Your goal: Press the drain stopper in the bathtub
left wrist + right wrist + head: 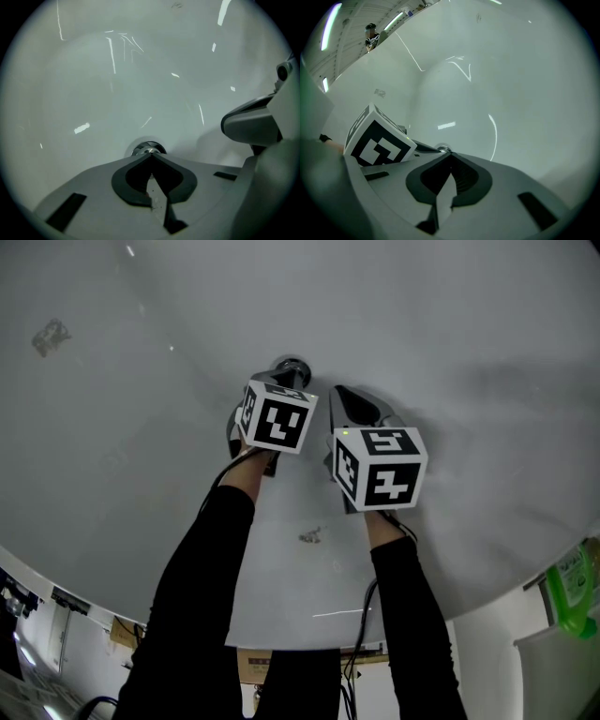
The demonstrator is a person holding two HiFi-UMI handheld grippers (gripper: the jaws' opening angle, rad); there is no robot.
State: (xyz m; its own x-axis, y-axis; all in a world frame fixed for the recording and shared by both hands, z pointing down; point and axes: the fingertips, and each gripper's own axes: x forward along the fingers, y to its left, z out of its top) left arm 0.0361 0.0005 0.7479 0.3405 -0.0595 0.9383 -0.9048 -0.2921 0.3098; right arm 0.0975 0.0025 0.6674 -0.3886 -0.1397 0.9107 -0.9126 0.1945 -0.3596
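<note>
The head view looks steeply down from above the near rim of the bathtub (112,427). The left gripper view rides on the left tool (151,155), low and close to the tub floor, facing the drain stopper (148,150). The right gripper view rides alongside on the right tool (450,154). All three share the drain stopper.

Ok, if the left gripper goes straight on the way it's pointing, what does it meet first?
The drain stopper: it sits dead ahead, just past the closed tips of the left gripper. I can't tell whether they touch it yet.
</note>
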